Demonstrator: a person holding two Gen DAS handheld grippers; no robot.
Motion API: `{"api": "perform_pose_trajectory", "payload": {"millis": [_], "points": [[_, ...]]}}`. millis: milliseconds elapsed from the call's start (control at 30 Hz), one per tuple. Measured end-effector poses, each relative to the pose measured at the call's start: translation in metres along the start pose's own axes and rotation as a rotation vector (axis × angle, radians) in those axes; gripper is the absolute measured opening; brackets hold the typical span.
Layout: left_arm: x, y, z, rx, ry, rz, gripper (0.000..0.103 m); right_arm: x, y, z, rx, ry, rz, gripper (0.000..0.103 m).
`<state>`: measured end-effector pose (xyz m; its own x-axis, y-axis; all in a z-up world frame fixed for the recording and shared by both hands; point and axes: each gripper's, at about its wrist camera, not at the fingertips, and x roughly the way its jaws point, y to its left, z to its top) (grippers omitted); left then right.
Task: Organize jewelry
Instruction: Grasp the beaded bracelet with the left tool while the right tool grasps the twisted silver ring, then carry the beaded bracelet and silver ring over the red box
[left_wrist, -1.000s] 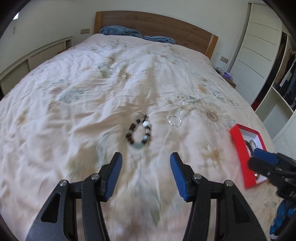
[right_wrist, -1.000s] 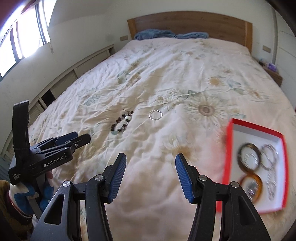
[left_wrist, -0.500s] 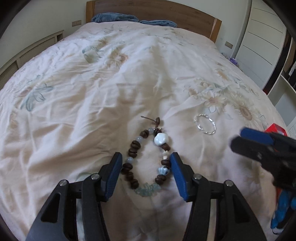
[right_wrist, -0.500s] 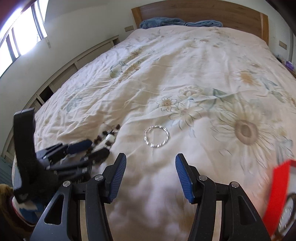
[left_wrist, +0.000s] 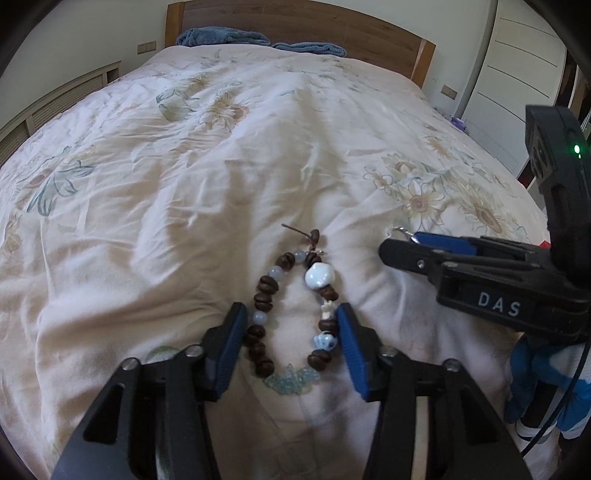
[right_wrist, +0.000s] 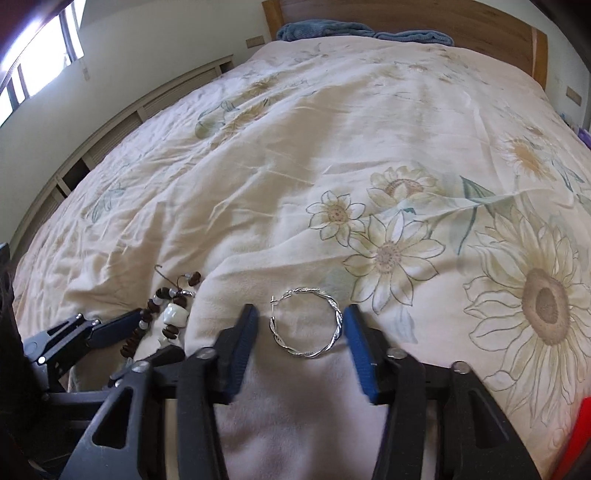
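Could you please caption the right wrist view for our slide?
Right gripper closing around a twisted silver hoop on the floral bedspread.

A brown-and-pale beaded bracelet (left_wrist: 295, 314) lies flat on the quilt (looped), near a twisted silver hoop (right_wrist: 306, 325).

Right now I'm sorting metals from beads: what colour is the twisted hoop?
Silver, the twisted hoop shows best in the right wrist view.

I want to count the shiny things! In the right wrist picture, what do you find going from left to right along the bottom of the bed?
Left tongs → beaded bracelet → twisted silver hoop → big sunflower print → red box corner.
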<state>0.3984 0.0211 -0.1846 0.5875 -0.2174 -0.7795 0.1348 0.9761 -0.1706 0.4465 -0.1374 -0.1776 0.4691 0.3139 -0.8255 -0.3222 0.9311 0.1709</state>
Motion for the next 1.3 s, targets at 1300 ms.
{"api": "perform_pose_trajectory", "payload": {"millis": [1300], "points": [[-0.135,-0.138,-0.006,0.125,-0.058,-0.167,0.017,-0.226,-0.042,-0.111,0.189,-0.192,0.006,0.040]]}}
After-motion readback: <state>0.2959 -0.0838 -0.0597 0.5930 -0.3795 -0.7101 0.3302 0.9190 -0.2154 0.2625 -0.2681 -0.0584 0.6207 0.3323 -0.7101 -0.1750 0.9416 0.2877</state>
